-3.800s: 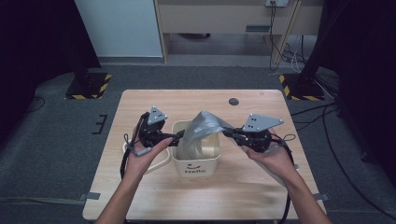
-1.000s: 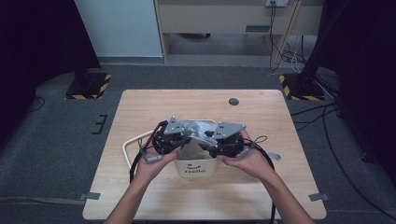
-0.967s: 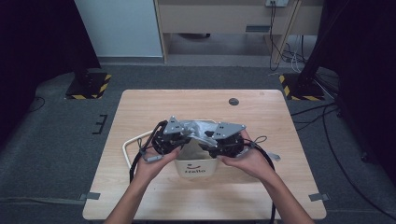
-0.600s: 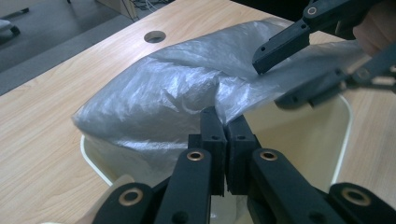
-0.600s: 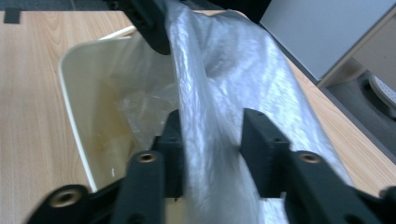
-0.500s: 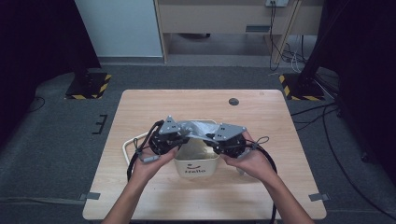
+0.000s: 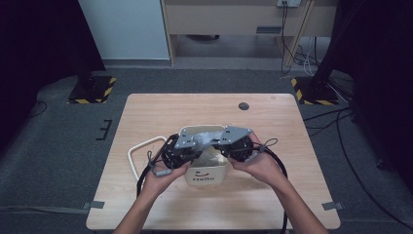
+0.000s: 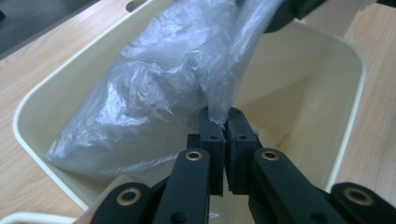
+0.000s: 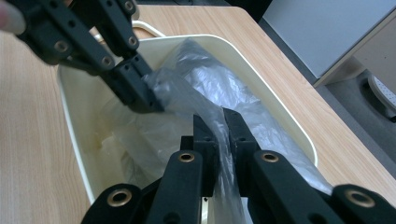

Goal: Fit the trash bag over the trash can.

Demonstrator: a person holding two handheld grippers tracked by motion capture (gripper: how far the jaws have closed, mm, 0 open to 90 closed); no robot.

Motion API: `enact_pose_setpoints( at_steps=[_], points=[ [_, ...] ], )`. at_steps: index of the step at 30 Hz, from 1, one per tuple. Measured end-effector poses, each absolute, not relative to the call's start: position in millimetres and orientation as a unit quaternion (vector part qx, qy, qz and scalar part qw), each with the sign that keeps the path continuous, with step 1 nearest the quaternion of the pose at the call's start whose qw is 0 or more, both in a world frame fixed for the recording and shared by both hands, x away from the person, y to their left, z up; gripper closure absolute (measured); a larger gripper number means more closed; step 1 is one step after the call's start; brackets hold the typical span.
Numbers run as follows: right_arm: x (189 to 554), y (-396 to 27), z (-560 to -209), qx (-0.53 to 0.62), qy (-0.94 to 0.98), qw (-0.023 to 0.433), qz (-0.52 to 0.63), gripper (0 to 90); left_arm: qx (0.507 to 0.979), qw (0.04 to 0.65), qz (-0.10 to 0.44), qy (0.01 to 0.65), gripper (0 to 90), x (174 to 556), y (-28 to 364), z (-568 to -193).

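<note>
The plastic bag [image 8: 154,88] is thin, see-through and grey-tinted, heavily crinkled, with shiny creases along its folds. It lies partly inside the cream bin [image 7: 207,173], which stands near the middle of the wooden table [image 7: 302,146] and carries a printed word and a small smile on its near wall. There is one bag, one bin, two grippers and two hands. A white loop-shaped handle [image 7: 139,148] lies on the table just left of the bin, and a small dark round thing [image 7: 244,106] sits toward the far edge, well apart from the bin. The left gripper [image 8: 218,122] is clenched on a pinch of the bag's edge above the bin's opening. The right gripper [image 9: 220,122] has just been closing, and a fold of the same bag now sits pressed between its pads. In the high view the two grippers meet over the bin, close together, with the film stretched between them and its bulk hanging down into the bin along the far wall.
</note>
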State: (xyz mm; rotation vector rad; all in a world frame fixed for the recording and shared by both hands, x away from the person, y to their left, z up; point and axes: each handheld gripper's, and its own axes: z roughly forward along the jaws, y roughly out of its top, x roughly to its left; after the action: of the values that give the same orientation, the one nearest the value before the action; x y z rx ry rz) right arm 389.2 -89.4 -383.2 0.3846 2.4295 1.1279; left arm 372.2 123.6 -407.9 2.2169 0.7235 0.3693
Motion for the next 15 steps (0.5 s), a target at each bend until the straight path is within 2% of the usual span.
enact_pose_setpoints(
  at_steps=[4,11,15],
  points=[
    [390,-84,-384,0.134,0.880,0.215,0.402,86.5,0.871,0.376,0.147,0.279,83.6,369,124,-409],
    [392,-82,-386,0.131,0.883,0.210,0.399,88.5,0.856,0.387,0.187,0.288,48.5,364,128,-402],
    [392,-80,-387,0.127,0.886,0.206,0.396,88.9,0.845,0.401,0.208,0.284,42.8,364,131,-391]
  ],
)
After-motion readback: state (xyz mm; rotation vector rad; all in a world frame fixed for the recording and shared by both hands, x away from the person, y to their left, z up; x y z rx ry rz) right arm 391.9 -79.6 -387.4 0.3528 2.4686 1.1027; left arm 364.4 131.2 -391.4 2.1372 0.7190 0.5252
